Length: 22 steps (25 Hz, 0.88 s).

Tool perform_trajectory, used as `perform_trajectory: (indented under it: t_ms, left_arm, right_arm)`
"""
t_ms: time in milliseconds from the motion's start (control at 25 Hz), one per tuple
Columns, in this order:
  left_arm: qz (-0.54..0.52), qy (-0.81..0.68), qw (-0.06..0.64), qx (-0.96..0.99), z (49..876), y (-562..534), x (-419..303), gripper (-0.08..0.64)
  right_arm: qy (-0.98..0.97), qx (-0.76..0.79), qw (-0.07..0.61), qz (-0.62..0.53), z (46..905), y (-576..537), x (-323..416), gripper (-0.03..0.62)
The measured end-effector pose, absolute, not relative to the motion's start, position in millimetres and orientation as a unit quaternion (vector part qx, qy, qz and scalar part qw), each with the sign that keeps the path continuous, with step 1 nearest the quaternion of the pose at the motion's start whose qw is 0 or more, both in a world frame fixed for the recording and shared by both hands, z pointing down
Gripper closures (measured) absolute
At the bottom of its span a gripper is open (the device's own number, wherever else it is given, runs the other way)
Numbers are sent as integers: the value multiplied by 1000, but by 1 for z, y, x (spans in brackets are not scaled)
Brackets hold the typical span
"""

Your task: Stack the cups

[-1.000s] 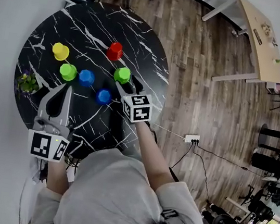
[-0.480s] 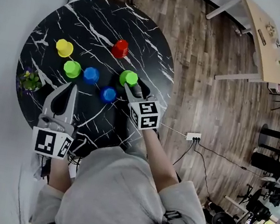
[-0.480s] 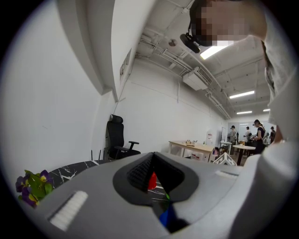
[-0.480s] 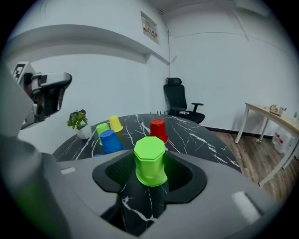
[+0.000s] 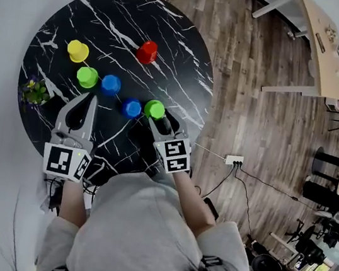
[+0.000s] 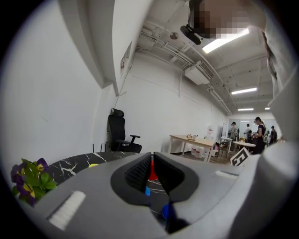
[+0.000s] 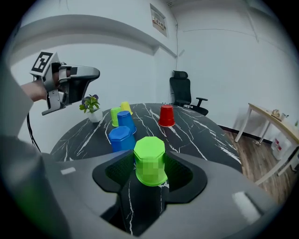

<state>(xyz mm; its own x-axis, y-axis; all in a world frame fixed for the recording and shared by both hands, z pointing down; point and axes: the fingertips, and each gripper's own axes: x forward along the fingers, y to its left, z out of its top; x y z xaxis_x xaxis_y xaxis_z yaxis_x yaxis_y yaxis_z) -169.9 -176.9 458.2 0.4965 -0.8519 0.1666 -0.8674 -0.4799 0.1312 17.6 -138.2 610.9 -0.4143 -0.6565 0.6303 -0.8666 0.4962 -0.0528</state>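
Green plastic up front: the held green cup point(image 7: 149, 163) sits mouth-down between the right gripper point(image 5: 158, 118) jaws, pads pressed on 2 opposite walls about mid-height. Can't tell if its rim is clear of the black marble table point(image 5: 172, 36). Near blue cup point(image 5: 132, 108) is just beside it on the left, not touching as far as I can see. Left gripper point(image 5: 89, 100) hangs over the table's near-left part, jaws fully together, nothing in them. Handling guess: thin plastic, very light, walls probably flex if squeezed hard. They're smooth and taper toward the upturned base, so a high grip could slide off. Mid-to-low wall looks like the safest hold, and light pressure should do. Plant point(image 5: 35, 91) with purple flowers stands in a small white pot point(image 7: 95, 116) at the left edge. Further out: far blue cup point(image 5: 110, 84) and far green cup point(image 5: 87, 76) side by side, then yellow cup point(image 5: 77, 51), with red cup point(image 5: 147, 51) alone, well apart to the right. All 6 cups are inverted, so anything inside is hidden; likely empty. 0 are nested yet, each stands on its own. Stack target looks like the near blue cup, my read only. Beyond the table, an office chair point(image 7: 182, 88) by the wall.
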Motion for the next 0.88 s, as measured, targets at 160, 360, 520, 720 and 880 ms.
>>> perform_trajectory:
  t_ms: [160,360,520,720,880]
  left_arm:
    - [57,-501,115,856,486,-183,-169,499]
    - [110,-491,129,855,536,-199,-162,374]
    - [160,-479,146,850,579,-211,-153,306]
    - [217,-476,160,837,621,-218,-145,281]
    - [224,-484,162,830,624,-219,-147,324]
  right_arm:
    - [-820,465,270,198,614,-136,17,387]
    - [-823,468,241,211,603,-135,18,385]
    - [-821,484,217,210,585,-131,27,385]
    - [-819,495,199,212,567,-117,37,385]
    - [-818,501,185,213,558,-113,42,385]
